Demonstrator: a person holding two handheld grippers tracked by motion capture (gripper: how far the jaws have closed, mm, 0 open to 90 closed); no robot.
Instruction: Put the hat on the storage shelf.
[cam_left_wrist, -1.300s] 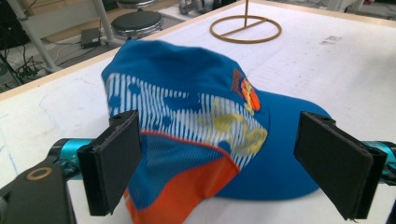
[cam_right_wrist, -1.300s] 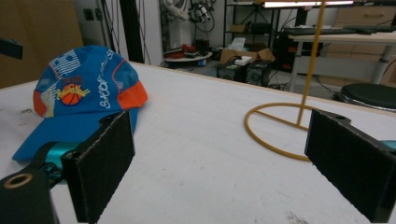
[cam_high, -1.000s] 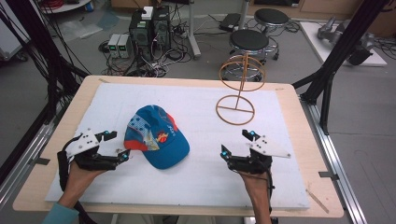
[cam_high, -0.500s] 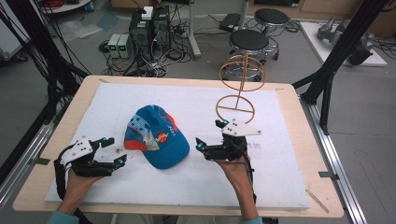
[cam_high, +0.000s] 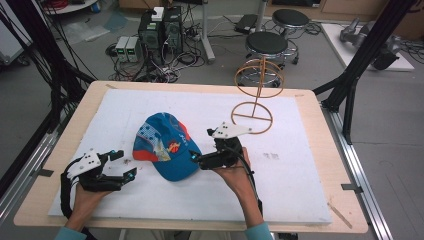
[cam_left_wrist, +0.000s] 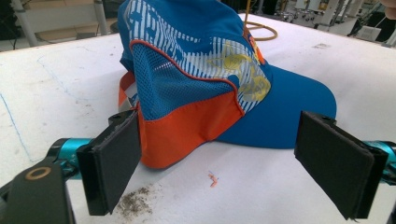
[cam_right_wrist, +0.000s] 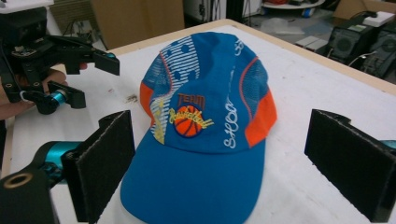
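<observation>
One blue cap (cam_high: 167, 150) lies flat on the white bench (cam_high: 300, 180), ungrasped; the right hand-held gripper (cam_high: 202, 159) sits at its brim, jaws spread wide; the left hand-held gripper (cam_high: 124, 164) waits beside its back, equally spread; one wire stand (cam_high: 256, 97) stands empty behind, so everything seems left to do.
</observation>
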